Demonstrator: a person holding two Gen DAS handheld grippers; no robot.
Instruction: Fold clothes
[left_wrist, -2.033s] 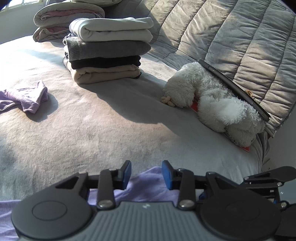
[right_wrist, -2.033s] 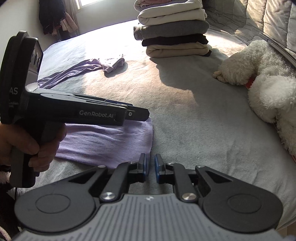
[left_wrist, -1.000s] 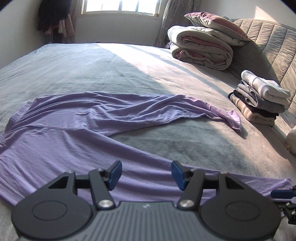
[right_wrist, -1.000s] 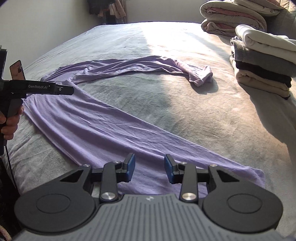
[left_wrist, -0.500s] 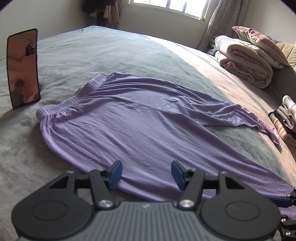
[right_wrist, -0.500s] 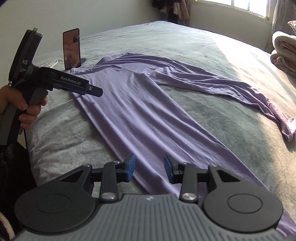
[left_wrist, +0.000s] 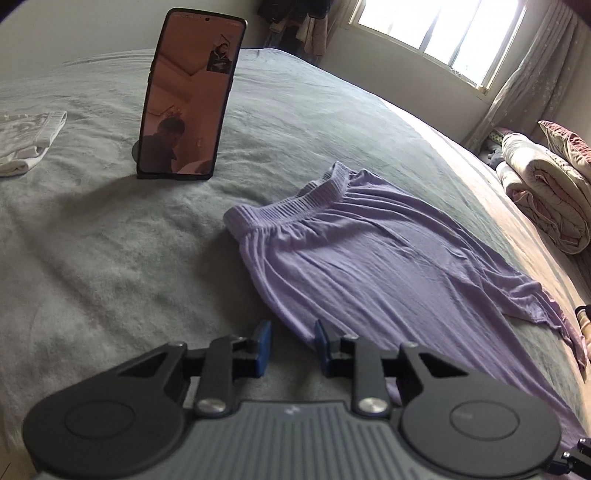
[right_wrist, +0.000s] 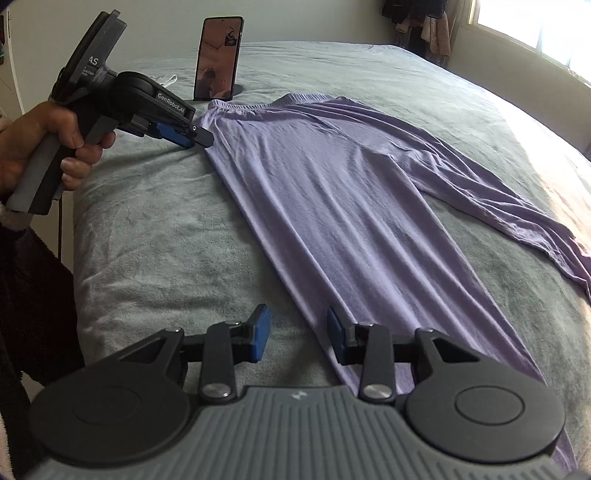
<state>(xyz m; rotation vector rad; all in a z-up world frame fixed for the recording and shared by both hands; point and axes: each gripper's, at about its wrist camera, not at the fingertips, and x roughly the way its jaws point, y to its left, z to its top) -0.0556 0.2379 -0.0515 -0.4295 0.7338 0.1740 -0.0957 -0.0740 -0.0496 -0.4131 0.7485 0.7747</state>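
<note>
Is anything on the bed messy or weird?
A little. The purple pants aren't lying neatly: one leg swings away from the other in a wrinkled curve, so the legs form a V. A phone stands upright on the bed near the waistband, leaning slightly.

We are seeing a phone (left_wrist: 188, 96) standing upright on the grey bedspread (left_wrist: 110, 258) well beyond the jaws, a folded white cloth (left_wrist: 27, 142) lying to its left.
</note>
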